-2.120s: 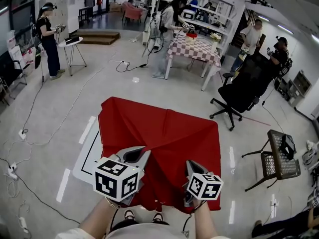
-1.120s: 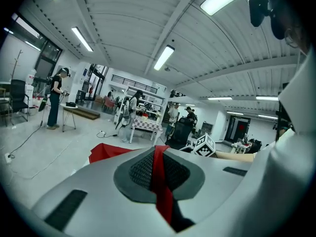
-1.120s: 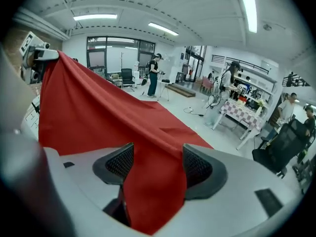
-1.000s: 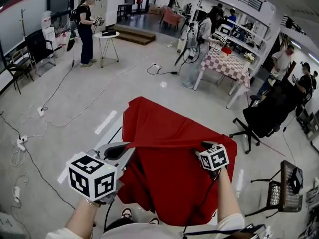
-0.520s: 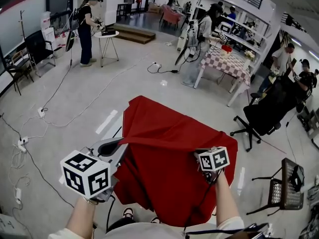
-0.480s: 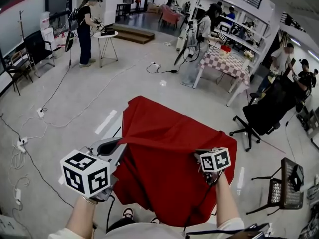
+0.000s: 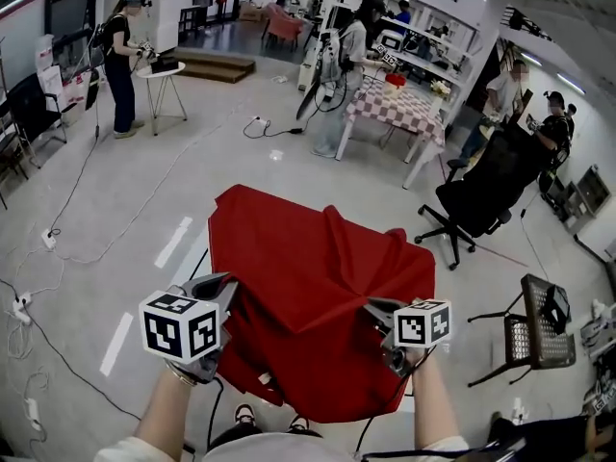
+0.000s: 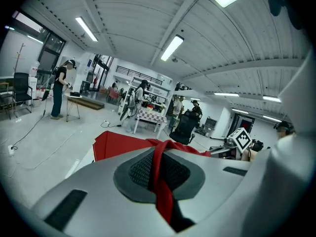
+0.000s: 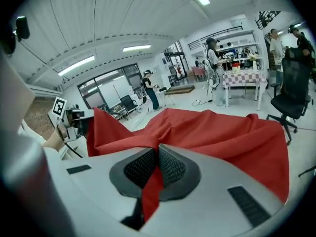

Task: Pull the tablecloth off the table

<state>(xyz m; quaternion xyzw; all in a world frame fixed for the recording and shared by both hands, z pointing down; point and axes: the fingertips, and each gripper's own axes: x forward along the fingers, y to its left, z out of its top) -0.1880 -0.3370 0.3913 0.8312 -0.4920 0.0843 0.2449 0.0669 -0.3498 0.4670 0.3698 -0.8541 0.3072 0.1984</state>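
The red tablecloth lies rumpled over the table, with a raised fold running down its middle and its near edge hanging toward me. My left gripper is shut on the cloth's near left edge. In the left gripper view a red strip is pinched between the pads. My right gripper is shut on the near right edge. The right gripper view shows the cloth spreading away from the closed pads. The cloth hides the table almost wholly.
A black office chair stands to the right of the table, and a mesh stool stands nearer on the right. A checkered table with people around it is behind. Cables trail across the floor on the left.
Both grippers have drawn back toward me with the cloth's near edge. The cloth has bunched into a ridge in its middle, and more of it hangs over the near side.
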